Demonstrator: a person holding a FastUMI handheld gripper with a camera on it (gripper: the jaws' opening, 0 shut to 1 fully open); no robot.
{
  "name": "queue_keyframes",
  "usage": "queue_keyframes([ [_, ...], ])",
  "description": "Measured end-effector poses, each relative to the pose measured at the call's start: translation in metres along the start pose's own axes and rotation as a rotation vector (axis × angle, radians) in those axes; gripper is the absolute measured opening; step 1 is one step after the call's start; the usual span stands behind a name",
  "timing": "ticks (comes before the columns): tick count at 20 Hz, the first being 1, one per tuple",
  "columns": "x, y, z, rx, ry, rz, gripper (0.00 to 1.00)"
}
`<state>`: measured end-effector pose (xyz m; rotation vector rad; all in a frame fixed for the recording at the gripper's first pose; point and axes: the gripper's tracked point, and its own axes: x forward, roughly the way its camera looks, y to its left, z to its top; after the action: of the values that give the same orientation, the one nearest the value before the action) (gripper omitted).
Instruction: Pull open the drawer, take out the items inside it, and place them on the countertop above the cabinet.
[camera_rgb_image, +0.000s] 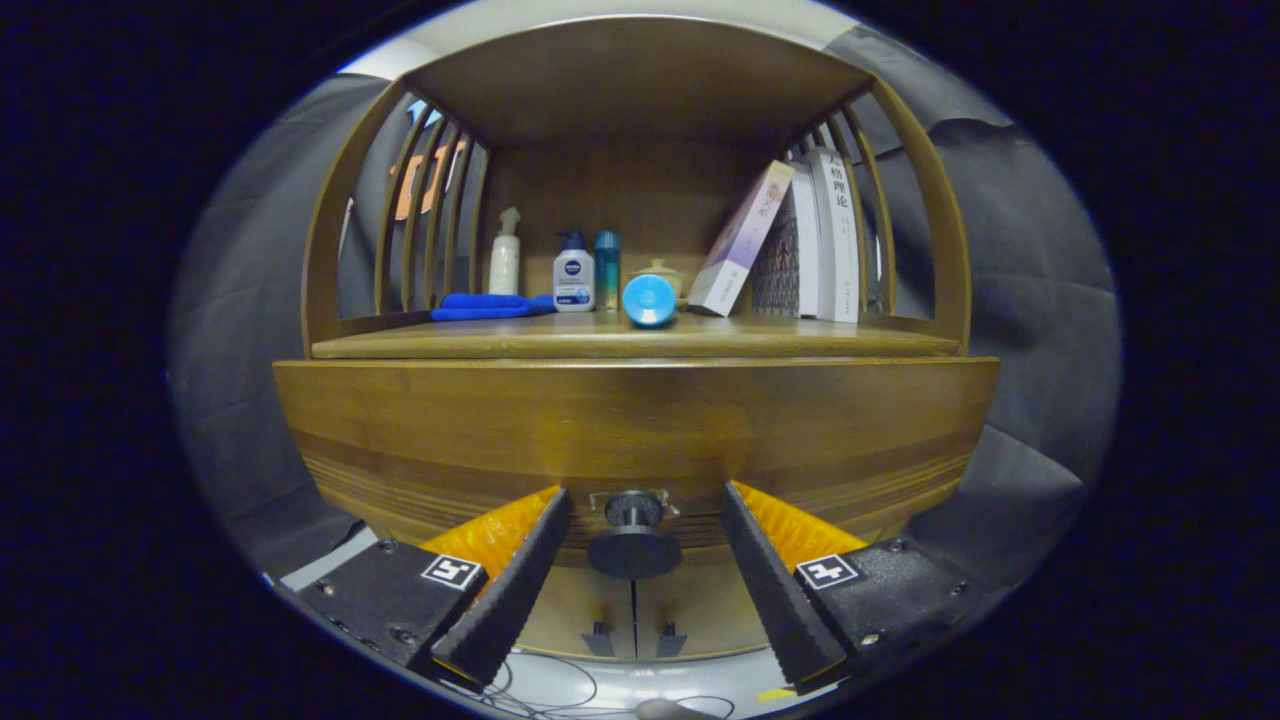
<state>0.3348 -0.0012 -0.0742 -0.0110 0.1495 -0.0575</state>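
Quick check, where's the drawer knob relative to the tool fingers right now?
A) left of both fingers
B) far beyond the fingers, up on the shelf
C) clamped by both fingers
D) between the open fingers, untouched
D: the drawer knob sits centred in the gap of the open tool, with space either side.

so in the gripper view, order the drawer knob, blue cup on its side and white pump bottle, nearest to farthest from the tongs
1. drawer knob, between the open tongs
2. blue cup, on the countertop, near its front
3. white pump bottle, back left of the countertop

"人格理论" down the white book's spine; brand label on the pump bottle
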Motion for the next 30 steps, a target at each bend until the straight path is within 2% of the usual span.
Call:
queue_keyframes([
  [7,0.001,-0.001,-0.002,-0.011,0.000,-0.001,1.00],
  [14,0.002,-0.001,-0.001,0.037,-0.007,0.003,1.00],
  [21,-0.006,-0.001,-0.003,0.040,0.130,0.011,1.00],
  [25,-0.042,-0.012,0.013,0.043,0.120,0.004,1.00],
  [30,-0.125,-0.019,0.051,0.005,0.013,0.018,1.00],
])
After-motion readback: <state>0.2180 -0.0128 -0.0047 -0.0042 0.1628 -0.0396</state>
